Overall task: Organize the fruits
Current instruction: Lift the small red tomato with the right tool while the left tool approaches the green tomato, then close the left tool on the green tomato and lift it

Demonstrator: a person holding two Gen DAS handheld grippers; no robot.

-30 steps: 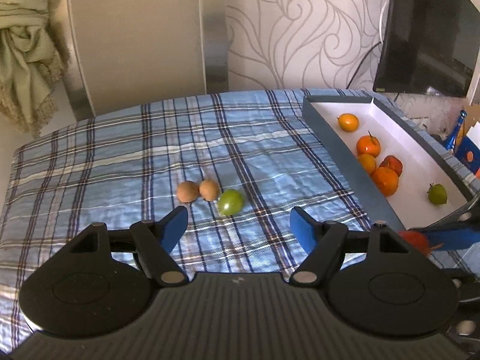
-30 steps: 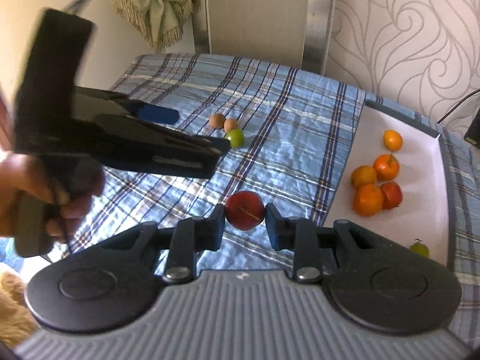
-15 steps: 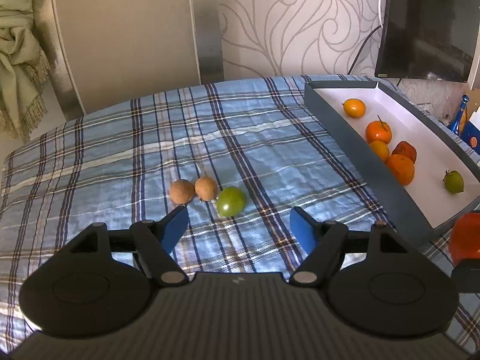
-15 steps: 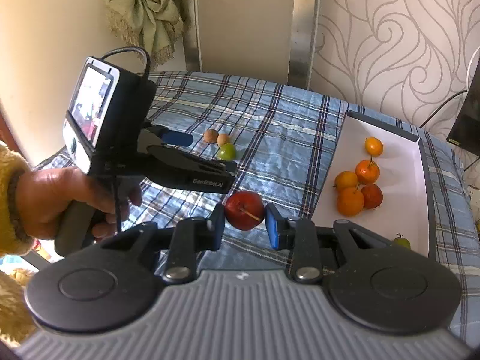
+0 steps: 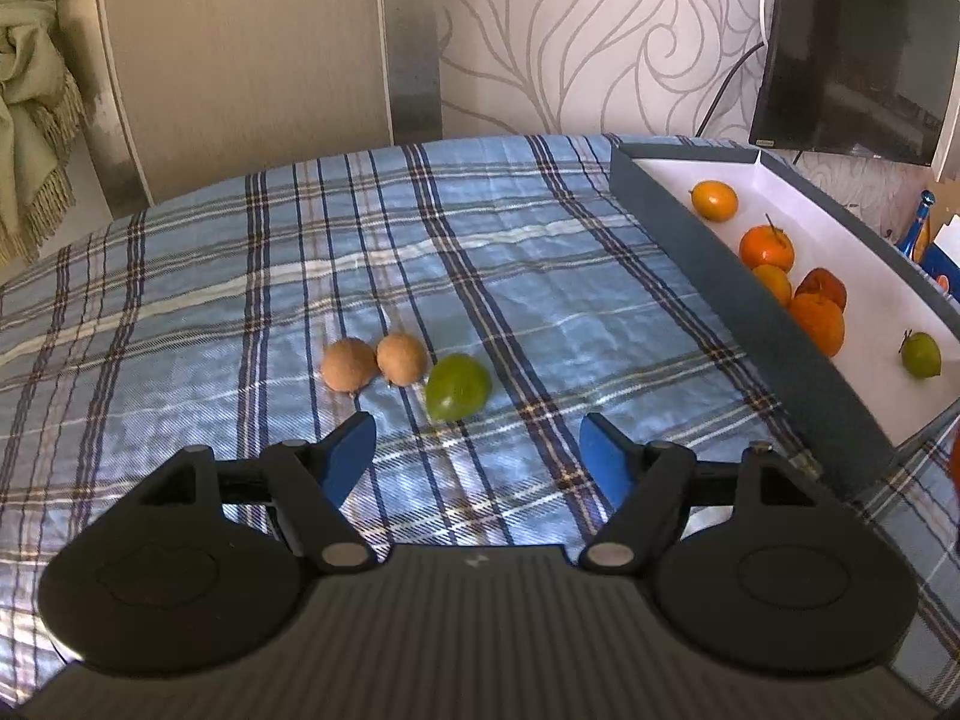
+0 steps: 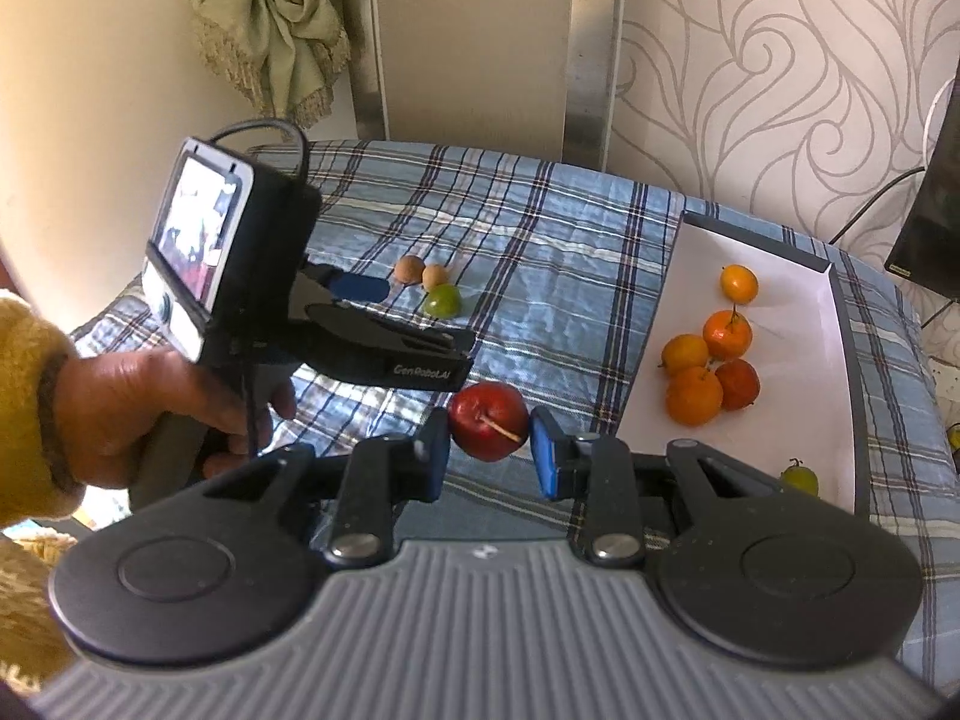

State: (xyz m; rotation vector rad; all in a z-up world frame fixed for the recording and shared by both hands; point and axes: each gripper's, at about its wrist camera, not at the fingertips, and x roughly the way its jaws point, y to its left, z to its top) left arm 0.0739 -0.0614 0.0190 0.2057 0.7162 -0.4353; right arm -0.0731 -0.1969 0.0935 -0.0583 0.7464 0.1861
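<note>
Ahead of me a blue plaid cloth (image 5: pixel 510 252) covers the table, sunlit and creased. Beyond it, a cream panel (image 5: pixel 252 60) with a grey metal strip (image 5: pixel 414 42), swirl-patterned wallpaper (image 5: pixel 600 42) to the right, a dark screen (image 5: pixel 858 48) far right, green fringed drape (image 5: pixel 30 96) far left.

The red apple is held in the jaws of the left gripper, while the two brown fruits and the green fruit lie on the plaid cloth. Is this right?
Not quite: the red apple is held by the right gripper, as the right wrist view shows. The left gripper is open and empty. The two brown fruits and the green fruit do lie on the plaid cloth.
</note>
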